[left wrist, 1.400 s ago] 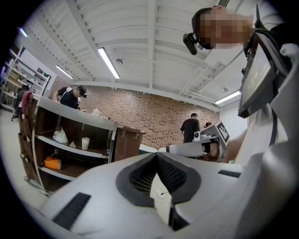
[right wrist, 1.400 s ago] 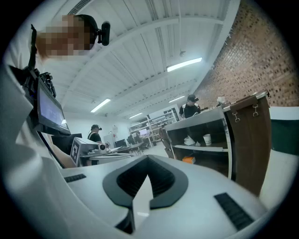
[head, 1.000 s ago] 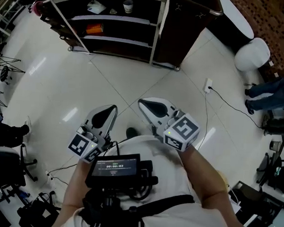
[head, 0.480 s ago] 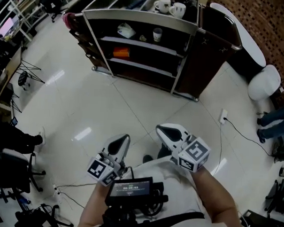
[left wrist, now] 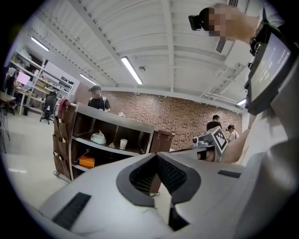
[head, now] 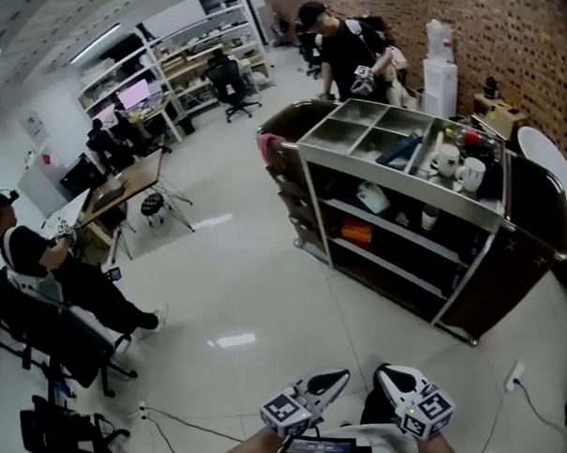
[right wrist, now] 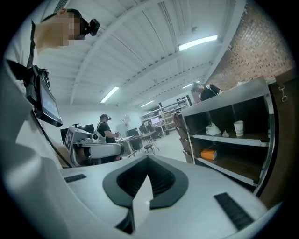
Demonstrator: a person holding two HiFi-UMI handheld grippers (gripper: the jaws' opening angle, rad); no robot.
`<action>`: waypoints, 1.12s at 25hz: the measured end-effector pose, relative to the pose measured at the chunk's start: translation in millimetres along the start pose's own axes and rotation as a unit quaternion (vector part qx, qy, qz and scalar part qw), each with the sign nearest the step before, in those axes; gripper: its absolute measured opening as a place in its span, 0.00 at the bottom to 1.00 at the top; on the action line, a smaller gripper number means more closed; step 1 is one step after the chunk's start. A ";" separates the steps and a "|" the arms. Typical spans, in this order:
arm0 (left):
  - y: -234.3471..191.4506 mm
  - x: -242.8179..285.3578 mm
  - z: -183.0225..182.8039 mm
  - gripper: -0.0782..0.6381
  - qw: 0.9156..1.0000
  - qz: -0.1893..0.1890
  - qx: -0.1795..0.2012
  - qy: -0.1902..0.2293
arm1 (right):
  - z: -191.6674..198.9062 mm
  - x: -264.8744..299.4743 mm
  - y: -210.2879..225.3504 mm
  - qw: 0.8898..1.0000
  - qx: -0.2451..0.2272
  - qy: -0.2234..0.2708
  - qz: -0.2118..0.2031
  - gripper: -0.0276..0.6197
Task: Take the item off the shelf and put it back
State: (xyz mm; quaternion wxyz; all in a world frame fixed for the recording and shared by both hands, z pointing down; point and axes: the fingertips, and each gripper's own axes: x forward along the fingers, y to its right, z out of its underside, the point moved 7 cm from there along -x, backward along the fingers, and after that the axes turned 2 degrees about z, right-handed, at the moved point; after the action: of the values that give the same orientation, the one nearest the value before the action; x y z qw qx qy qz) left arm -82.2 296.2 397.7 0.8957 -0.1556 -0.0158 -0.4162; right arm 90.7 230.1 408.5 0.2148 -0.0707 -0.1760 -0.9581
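Observation:
A dark shelf cart [head: 313,189] stands on the floor ahead of me, well out of reach. On its shelves lie an orange box [head: 356,233], a white crumpled item [head: 372,198] and a paper cup [head: 430,218]. The same orange box [left wrist: 86,161] [right wrist: 209,153] and cup [left wrist: 123,144] [right wrist: 238,128] show in both gripper views. My left gripper [head: 339,374] [left wrist: 157,158] and right gripper [head: 383,372] [right wrist: 148,158] hang side by side at the head view's bottom edge. Both are shut and hold nothing.
The cart's metal top tray [head: 363,130] holds mugs [head: 471,173] and other small things. A person [head: 343,45] stands behind the cart. Another person [head: 38,257] sits at the left beside desks and chairs. A brick wall [head: 544,63] runs at the right.
The head view has tilted up from my body and the floor to the room. The cart now sits at mid-frame and the grippers have dropped to the bottom edge, still shut.

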 end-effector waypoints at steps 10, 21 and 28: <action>-84.4 106.0 -33.9 0.10 1.000 -0.012 0.010 0.007 | -26.8 78.1 126.4 0.998 -0.013 -0.029 -0.046 0.05; -173.7 215.1 -57.2 0.10 1.000 -0.018 0.016 -0.021 | -50.0 126.1 252.4 0.999 -0.011 -0.022 -0.030 0.05; -200.9 244.9 -64.4 0.10 0.999 0.010 0.013 -0.039 | -67.1 135.3 280.5 0.999 0.007 -0.039 0.005 0.05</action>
State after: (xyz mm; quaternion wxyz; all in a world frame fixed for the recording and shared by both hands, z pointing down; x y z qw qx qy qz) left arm -79.6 -25.5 428.4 0.9004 -0.1605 -0.0545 -0.4007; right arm 87.6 -84.1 460.8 0.2132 -0.1078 -0.1903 -0.9522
